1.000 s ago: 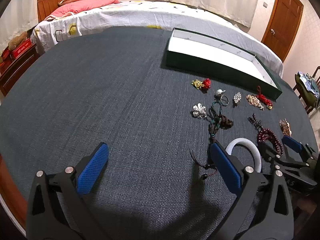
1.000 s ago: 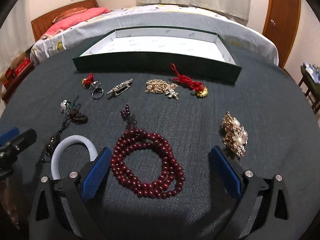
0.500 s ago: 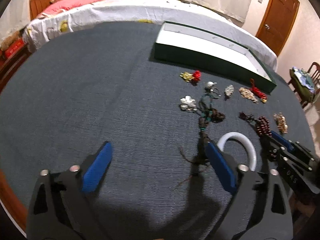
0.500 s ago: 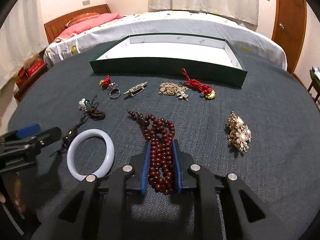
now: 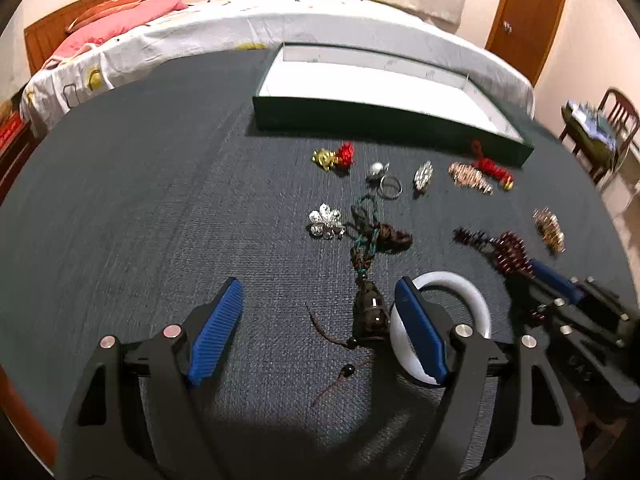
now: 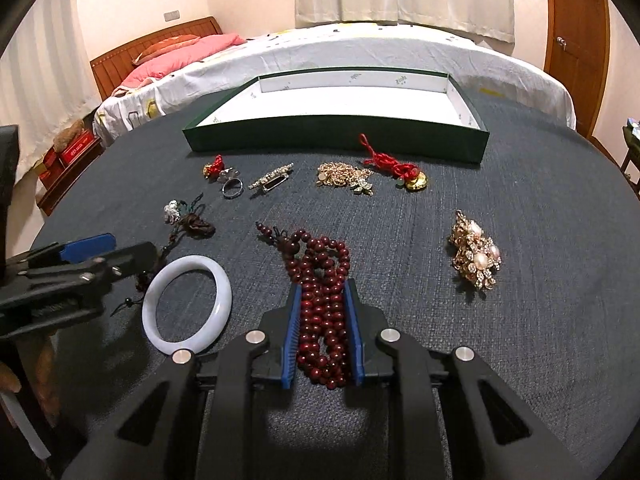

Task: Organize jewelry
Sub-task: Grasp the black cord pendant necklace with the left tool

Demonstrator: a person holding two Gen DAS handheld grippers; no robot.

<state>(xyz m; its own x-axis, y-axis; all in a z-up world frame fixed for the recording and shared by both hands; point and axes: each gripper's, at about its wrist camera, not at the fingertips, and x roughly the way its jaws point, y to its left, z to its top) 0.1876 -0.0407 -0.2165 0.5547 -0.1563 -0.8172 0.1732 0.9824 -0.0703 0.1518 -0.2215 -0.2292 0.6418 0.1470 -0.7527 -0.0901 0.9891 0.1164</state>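
Your right gripper (image 6: 322,332) has its fingers pinching the bunched dark red bead string (image 6: 320,300) near the front of the table (image 6: 520,320), with the far end of the strand lying loose on the cloth; lift slowly and straight up so the trailing loops follow without snagging the white bangle (image 6: 188,304) just to its left, then carry them to the open green box (image 6: 336,136) at the far side, which looks empty. Your left gripper (image 5: 320,336) has its fingers spread but closing, with the dark corded pendant (image 5: 370,308) lying between them and not yet touched; its right finger sits over the bangle's rim, so shift a little left before you close, or you may catch both. Grip the pendant's bead, not its thin cords, which trail toward the near edge and could slip
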